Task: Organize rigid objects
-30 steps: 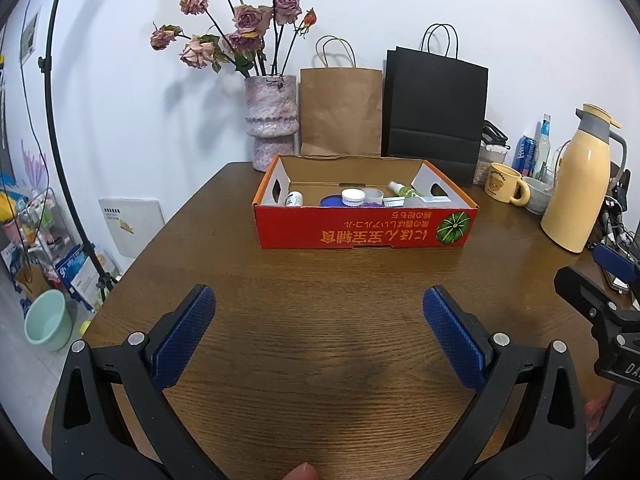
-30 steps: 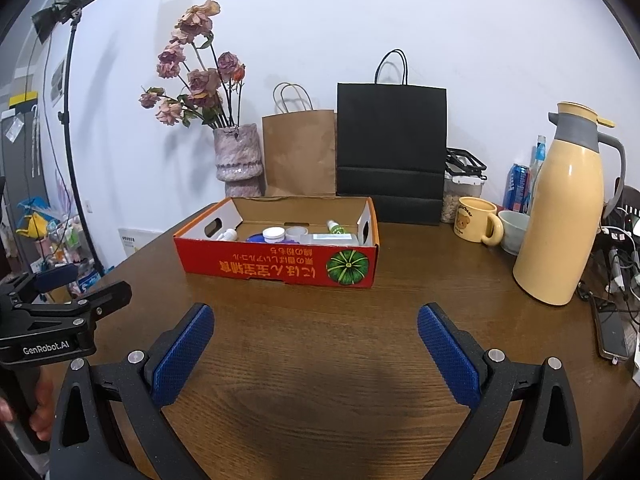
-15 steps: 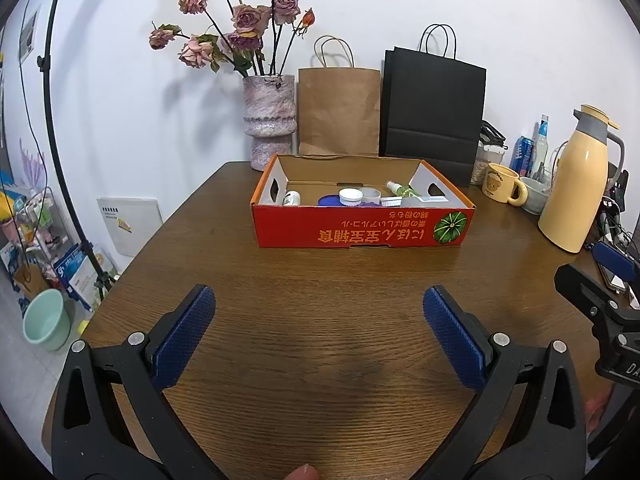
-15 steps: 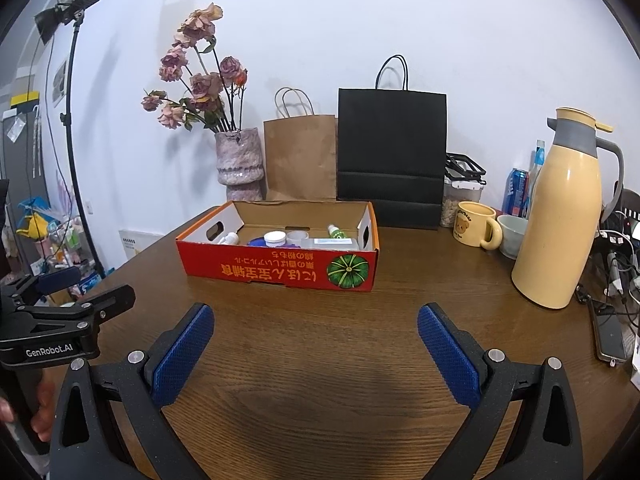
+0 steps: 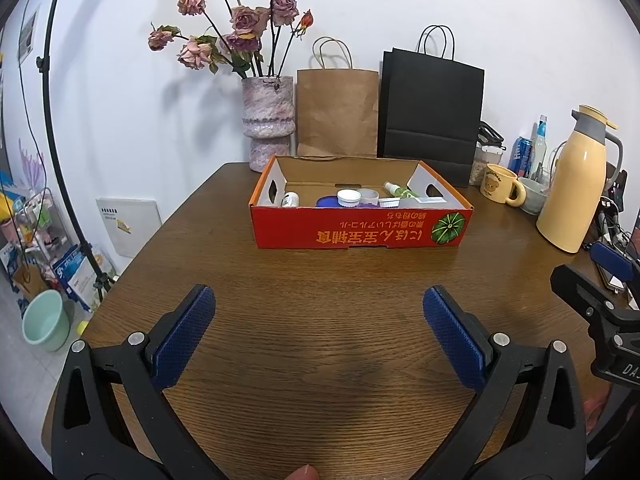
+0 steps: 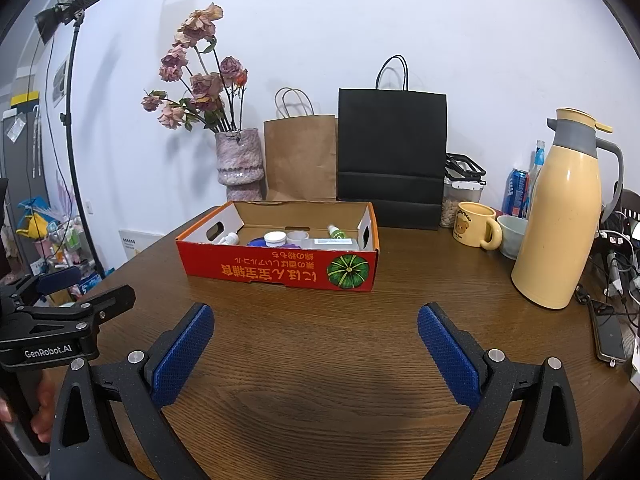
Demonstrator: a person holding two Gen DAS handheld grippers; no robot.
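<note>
Both tools hang low over the bare stretch of the dark wood-grain table [image 5: 320, 280], and I'd judge they are parked there in readiness, since neither is near anything it could take. The left gripper [image 5: 318, 312] has its jaws spread wide with only tabletop between the blue, cross-hatched rubber pads [image 5: 182, 332]; the right gripper [image 6: 314, 330] is just the same, agape and holding nothing. Straight ahead of both pairs of jaws, well apart from them, sits the shallow red cardboard box printed with a green pumpkin [image 5: 360, 232], its corrugated walls cut with oval hand-holes. Inside it, lying low behind the front wall, are the hard things the task is about: a small white bottle [image 5: 290, 199] on its side at the left end, a white screw-top jar [image 5: 348, 198] beside a blue round lid [image 5: 326, 202], a clear plastic tub [image 5: 369, 196], a green-capped little bottle [image 5: 394, 189] and a flat white carton [image 5: 424, 201] toward the right end. They look smooth and light, likely to slip under a careless pinch. Beyond the box stand a mottled pink ceramic vase of faded roses [image 5: 267, 120], a brown paper bag [image 5: 337, 114] and a black paper bag [image 5: 430, 116]; off past the right jaw is a glossy cream thermos jug [image 6: 560, 216].
</note>
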